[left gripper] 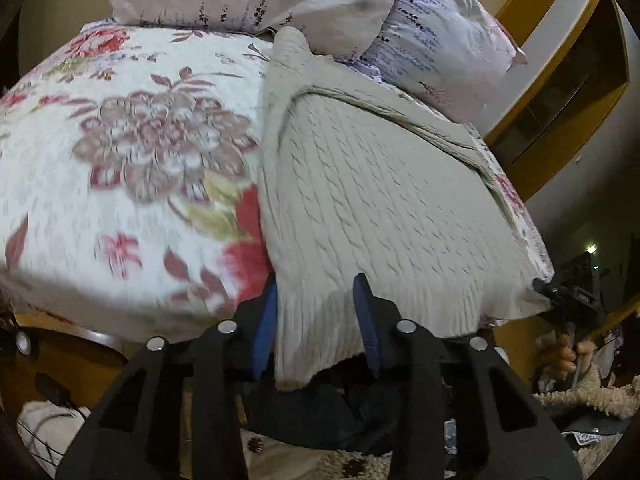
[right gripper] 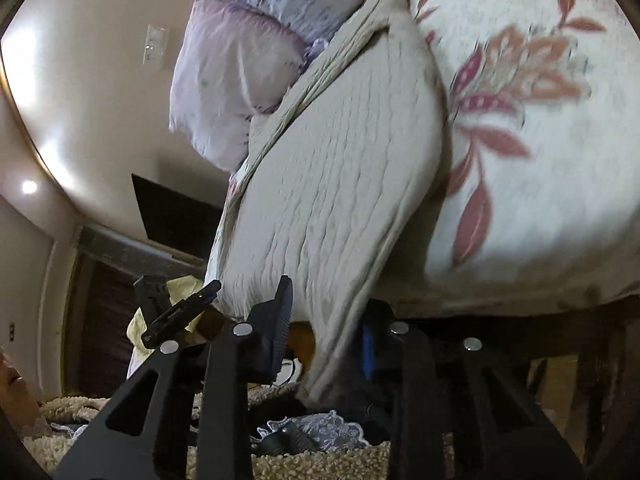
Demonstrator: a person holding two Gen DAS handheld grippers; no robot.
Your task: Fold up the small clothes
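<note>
Fingers of both grippers, left and right, stand parted around the sweater's hem.

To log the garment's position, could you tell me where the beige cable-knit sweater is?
The beige cable-knit sweater lies on the floral bedspread, below the lilac pillows, its hem hanging over the bed edge between both grippers' fingers.

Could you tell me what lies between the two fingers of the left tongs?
The hem of the beige cable-knit sweater hangs between the left tongs fingers, seen in the left wrist view.
</note>
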